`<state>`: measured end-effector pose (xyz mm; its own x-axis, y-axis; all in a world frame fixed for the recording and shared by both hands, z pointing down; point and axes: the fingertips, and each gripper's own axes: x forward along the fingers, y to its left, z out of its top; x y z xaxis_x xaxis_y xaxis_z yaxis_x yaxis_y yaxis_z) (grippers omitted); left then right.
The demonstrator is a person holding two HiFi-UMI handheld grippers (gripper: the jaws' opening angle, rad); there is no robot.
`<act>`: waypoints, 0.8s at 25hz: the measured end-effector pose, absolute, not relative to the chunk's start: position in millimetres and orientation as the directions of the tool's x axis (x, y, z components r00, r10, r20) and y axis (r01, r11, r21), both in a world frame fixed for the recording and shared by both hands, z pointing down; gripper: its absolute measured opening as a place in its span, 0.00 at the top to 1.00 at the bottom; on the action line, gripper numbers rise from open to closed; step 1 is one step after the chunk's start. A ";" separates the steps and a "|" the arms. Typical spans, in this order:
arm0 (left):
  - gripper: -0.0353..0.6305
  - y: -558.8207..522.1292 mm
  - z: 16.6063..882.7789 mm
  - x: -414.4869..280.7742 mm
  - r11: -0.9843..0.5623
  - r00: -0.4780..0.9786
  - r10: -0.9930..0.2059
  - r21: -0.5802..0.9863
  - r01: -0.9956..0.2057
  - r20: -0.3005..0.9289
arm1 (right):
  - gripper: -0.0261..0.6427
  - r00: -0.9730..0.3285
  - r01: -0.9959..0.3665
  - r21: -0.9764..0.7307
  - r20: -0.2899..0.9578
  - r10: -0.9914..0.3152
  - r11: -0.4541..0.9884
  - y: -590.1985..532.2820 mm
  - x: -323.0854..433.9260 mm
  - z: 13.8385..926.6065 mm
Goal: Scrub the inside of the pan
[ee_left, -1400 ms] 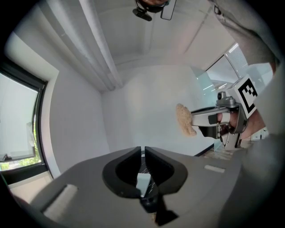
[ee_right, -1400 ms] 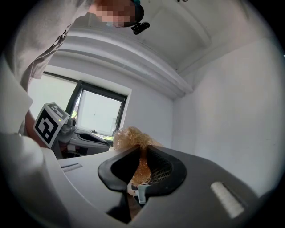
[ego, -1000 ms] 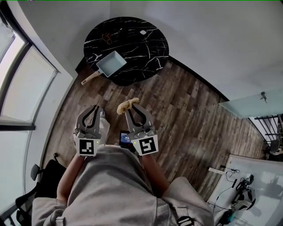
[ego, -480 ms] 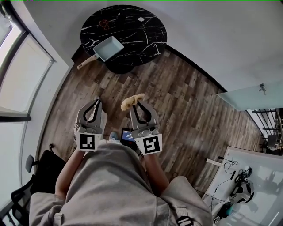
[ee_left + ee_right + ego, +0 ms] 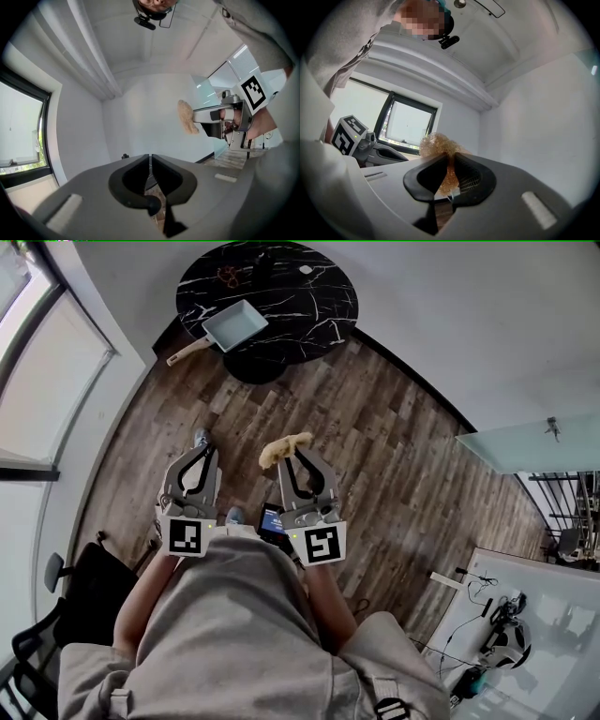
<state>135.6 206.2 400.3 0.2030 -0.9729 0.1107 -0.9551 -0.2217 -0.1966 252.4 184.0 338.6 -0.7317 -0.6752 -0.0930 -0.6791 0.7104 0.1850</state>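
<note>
A pale blue rectangular pan (image 5: 234, 326) with a wooden handle lies on the round black marble table (image 5: 319, 296) far ahead at the top of the head view. My right gripper (image 5: 293, 448) is shut on a tan scrubber (image 5: 285, 447), a fuzzy golden pad (image 5: 439, 145) sticking out past the jaw tips; the same scrubber (image 5: 187, 117) shows in the left gripper view. My left gripper (image 5: 201, 452) is shut with nothing in it, the jaws meeting in a thin line (image 5: 150, 161). Both grippers are held close to the body, well short of the table.
Wooden plank floor (image 5: 394, 474) lies between me and the table. A window (image 5: 37, 399) runs along the left wall. A small white object (image 5: 306, 269) and a reddish item (image 5: 228, 277) sit on the table. A dark chair (image 5: 56, 615) stands at lower left, a glass desk (image 5: 525, 451) at right.
The table and pan have slid upward and away in the head view. Both grippers keep their hold and sit slightly lower in the picture.
</note>
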 end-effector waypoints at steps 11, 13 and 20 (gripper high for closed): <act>0.93 218.7 406.4 148.7 -0.254 0.235 -0.965 -0.190 -0.948 0.116 | 0.86 -0.696 -0.712 0.206 -0.076 -0.714 0.672 202.4 270.9 339.1; 0.93 218.6 404.1 152.7 -0.261 0.244 -0.964 -0.194 -0.946 0.108 | 0.86 -0.690 -0.717 0.208 -0.075 -0.720 0.665 203.6 276.0 339.3; 0.93 222.8 404.7 151.8 -0.261 0.245 -0.964 -0.187 -0.947 0.105 | 0.86 -0.687 -0.721 0.205 -0.087 -0.721 0.662 208.2 274.4 340.9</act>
